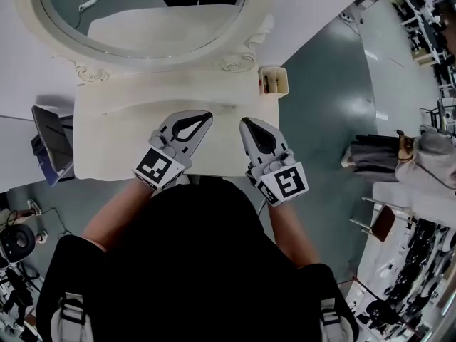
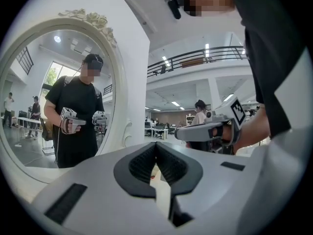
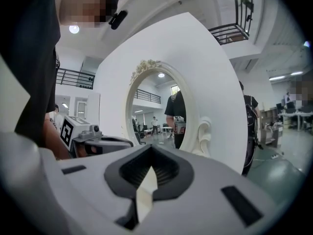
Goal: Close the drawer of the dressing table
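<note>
The cream dressing table (image 1: 107, 137) stands right in front of me, its oval mirror (image 1: 142, 20) at the back. Its drawer front is hidden beneath the tabletop and my body; nothing sticks out past the front edge. My left gripper (image 1: 205, 116) hovers over the front middle of the top, jaws shut and empty, tips meeting (image 2: 156, 145). My right gripper (image 1: 246, 122) is beside it, a little to the right, also shut with nothing between its jaws (image 3: 150, 148). Both point level toward the mirror (image 2: 58, 97), which reflects the person who holds them.
A small cream holder (image 1: 273, 80) sits at the table's back right corner. A dark chair-like object (image 1: 51, 148) stands off the table's left end. To the right, clothes hang over a chair (image 1: 377, 155) on the grey floor. A white wall panel (image 3: 215, 82) backs the mirror.
</note>
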The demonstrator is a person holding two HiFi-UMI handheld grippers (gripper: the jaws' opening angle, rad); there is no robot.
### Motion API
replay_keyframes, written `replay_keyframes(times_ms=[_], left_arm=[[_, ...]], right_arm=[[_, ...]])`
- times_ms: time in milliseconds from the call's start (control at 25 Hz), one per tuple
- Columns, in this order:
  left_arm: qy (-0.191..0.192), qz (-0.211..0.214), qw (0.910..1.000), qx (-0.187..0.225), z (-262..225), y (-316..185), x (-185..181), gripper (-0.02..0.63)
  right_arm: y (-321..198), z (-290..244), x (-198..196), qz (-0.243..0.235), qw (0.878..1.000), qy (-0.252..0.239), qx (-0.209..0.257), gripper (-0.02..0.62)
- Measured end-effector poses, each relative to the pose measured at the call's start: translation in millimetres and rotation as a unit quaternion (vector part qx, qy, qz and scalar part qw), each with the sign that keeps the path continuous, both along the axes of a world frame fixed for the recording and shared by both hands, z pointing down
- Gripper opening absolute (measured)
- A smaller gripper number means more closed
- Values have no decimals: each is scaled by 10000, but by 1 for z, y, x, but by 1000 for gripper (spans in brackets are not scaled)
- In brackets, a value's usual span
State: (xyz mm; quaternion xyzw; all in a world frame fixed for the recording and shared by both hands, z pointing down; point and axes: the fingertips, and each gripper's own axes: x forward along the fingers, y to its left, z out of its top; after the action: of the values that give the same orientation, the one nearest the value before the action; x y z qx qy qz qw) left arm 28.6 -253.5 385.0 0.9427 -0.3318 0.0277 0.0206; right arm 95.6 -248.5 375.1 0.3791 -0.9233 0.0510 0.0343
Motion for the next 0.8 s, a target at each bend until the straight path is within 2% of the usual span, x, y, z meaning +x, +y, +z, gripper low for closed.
replay_keyframes(times_ms=[200,800], left_arm=[[123,-8,9999,19,-12,2,-3,-8],[-53,-75,10000,22,-8,0,-10,-8]], right_arm=[[0,-9,-3,15,9999,-28,129,3],[4,-7,-7,27,9999,-108,54,3]])
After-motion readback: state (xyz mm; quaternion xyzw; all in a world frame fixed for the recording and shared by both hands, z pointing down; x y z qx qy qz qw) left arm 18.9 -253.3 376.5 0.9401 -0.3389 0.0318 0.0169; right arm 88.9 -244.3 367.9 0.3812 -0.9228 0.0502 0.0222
